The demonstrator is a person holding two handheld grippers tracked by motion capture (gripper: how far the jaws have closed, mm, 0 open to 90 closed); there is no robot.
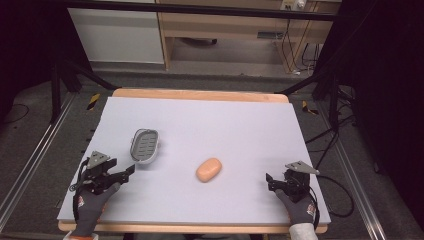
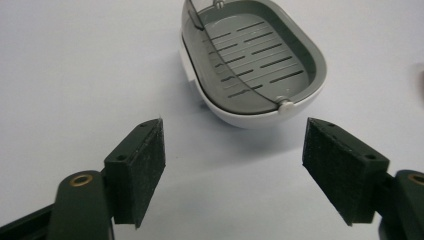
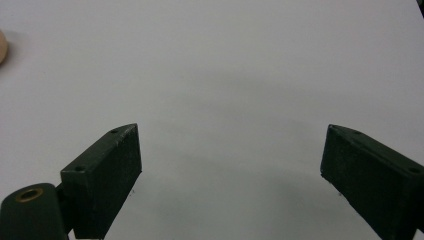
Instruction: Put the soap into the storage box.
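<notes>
Your left gripper [image 1: 131,170]: jaws apart, nothing between; soap dish just ahead
Your right gripper [image 1: 269,180]: jaws wide apart over bare table [image 1: 240,125]
Soap dish [image 1: 144,145]: left side, empty
Soap [image 1: 209,169]: mid-table, between your grippers

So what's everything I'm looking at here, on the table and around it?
Soap dish: one, grey slotted tray in a white shell, left part of the table, just ahead of the left gripper.
Soap bar: one, peach-orange, near the table's middle.
Table: one, pale lilac top with a wooden edge.
Cabinet: one, light wood, behind the table.
Left gripper: one, black, jaws open, near left edge.
Right gripper: one, black, jaws open, near right edge.
Gloved hands: two, grey, holding the grippers.
</notes>
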